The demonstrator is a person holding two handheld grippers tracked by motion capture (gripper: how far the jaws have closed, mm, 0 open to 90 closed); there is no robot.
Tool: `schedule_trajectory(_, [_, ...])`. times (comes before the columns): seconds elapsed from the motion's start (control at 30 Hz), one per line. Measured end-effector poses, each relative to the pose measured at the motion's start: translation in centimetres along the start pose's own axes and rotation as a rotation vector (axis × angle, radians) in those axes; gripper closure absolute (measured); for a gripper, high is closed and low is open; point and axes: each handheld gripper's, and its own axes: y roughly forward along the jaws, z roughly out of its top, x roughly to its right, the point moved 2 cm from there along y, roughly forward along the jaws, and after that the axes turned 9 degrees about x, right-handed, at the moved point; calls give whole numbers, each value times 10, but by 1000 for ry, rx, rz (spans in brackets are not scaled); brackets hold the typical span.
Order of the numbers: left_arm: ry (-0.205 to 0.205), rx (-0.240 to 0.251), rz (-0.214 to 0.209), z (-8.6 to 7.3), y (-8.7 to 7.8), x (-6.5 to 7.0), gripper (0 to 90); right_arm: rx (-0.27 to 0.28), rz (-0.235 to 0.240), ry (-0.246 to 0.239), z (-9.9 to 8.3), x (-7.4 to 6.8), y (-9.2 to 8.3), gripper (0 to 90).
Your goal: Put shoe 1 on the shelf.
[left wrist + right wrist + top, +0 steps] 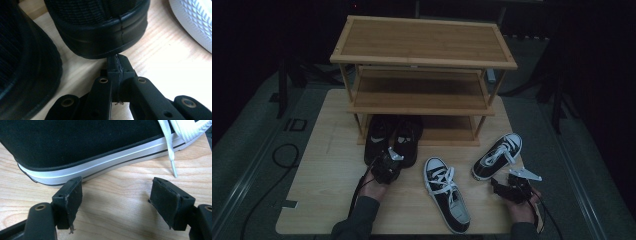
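Dark surroundings are seen around a pale wooden table [327, 170], on which a three-tier wooden shoe rack [422, 60] is set at the far side. Two black shoes [393, 141] are lined up side by side in front of the rack, with their toes under its bottom shelf. Just behind the heel of the right-hand shoe of this pair [100, 30] the left gripper [386, 166] is held, and its jaws are seen pressed together with nothing between them, their tips right at the rubber heel edge. To the right of the black pair, further from the rack, a black-and-white laced sneaker [447, 192] is laid on the table. A second black-and-white sneaker [497, 156] is placed near the rack's right front corner, angled toward it. Behind the heel of this sneaker the right gripper [512, 187] is held, with its jaws spread wide and empty; one jaw lies just beside the white sole band [100, 162], and whether it is touched cannot be told
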Motion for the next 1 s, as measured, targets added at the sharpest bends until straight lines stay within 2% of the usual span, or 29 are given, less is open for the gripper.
schedule_trajectory(0.2, [-9, 3, 19, 10, 3, -3, 898, 0, 0, 0, 0, 0, 0, 254])
schedule_trajectory(0.33, [12, -4, 41, 21, 9, -3, 898, 0, 0, 0, 0, 0, 0, 254])
schedule_trajectory(0.47, [39, -30, 59, 33, 16, -3, 898, 0, 0, 0, 0, 0, 0, 254])
schedule_trajectory(0.63, [52, -52, 76, 43, 27, -2, 898, 0, 0, 0, 0, 0, 0, 254])
schedule_trajectory(0.7, [41, -52, 81, 47, 30, -4, 898, 0, 0, 0, 0, 0, 0, 254])
schedule_trajectory(0.73, [22, -40, 79, 50, 32, -5, 898, 0, 0, 0, 0, 0, 0, 254])
schedule_trajectory(0.9, [3, -26, 87, 59, 34, -9, 898, 0, 0, 0, 0, 0, 0, 254])
schedule_trajectory(1.0, [2, -36, 97, 62, 36, -11, 898, 0, 0, 0, 0, 0, 0, 254])
